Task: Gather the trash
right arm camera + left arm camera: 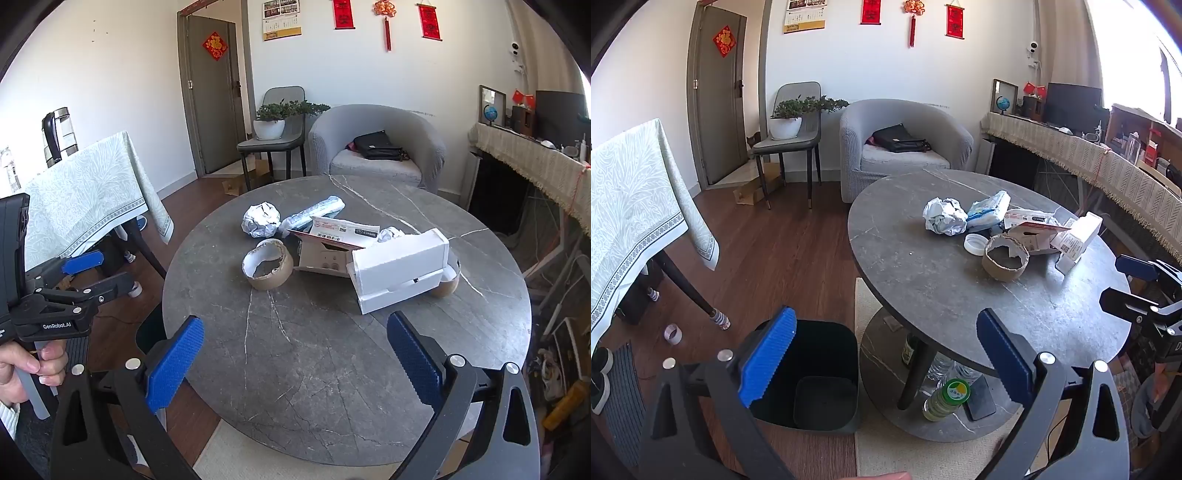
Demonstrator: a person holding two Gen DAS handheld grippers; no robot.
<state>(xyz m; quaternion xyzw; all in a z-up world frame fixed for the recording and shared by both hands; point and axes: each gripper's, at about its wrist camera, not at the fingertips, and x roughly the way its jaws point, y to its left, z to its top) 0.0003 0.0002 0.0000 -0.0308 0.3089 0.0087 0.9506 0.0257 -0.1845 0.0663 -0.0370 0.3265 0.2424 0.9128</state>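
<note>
Trash on round grey table (332, 350), listed left to right in the right wrist view: crumpled paper ball (260, 220); cardboard tape ring (268, 268), nearer the camera; rolled plastic packet (314, 216); torn red-and-white carton (332, 242); white box (400, 269), touching the carton. All lie grouped on the far half of the table. Black bin (812, 376) stands on the wood floor just beside the table, below its left edge. Left gripper (886, 362): jaws spread wide, holding nothing, above bin and table edge. Right gripper (295, 365): jaws spread wide, holding nothing, over the near table, apart from the trash.
</note>
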